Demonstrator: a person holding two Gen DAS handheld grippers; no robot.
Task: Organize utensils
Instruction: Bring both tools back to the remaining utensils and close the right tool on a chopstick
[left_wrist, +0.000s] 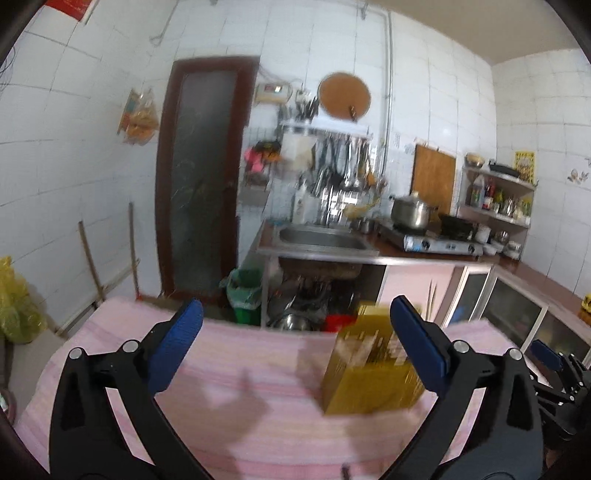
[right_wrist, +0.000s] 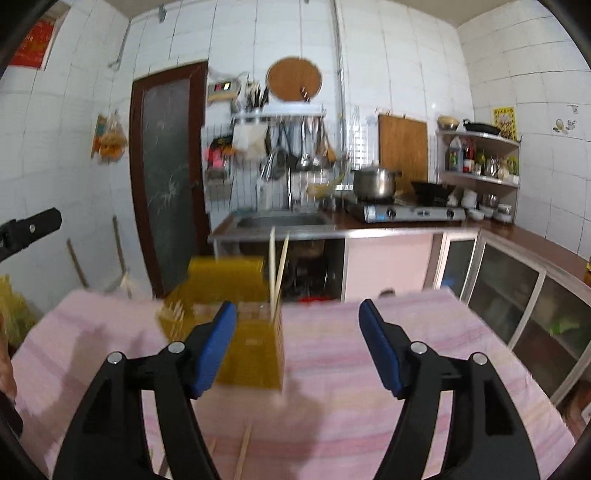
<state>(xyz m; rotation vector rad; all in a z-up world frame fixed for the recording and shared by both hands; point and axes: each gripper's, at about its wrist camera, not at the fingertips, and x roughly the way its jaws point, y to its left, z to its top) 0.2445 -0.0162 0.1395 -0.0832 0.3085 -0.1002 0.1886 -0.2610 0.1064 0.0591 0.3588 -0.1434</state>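
Jaws wide on the left hand-held gripper (left_wrist: 295, 347) and right hand-held gripper (right_wrist: 297, 343), both empty; one yellow utensil holder (right_wrist: 251, 354) (blurred) carries two chopsticks (right_wrist: 276, 269).

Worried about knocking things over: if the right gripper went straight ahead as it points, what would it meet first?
Probably only the pink cloth: the open right gripper aims just right of the yellow utensil holder; depth is unclear.

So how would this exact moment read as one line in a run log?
left tool: open, empty | right tool: open, empty | yellow utensil holder: upright on pink cloth, chopsticks inside
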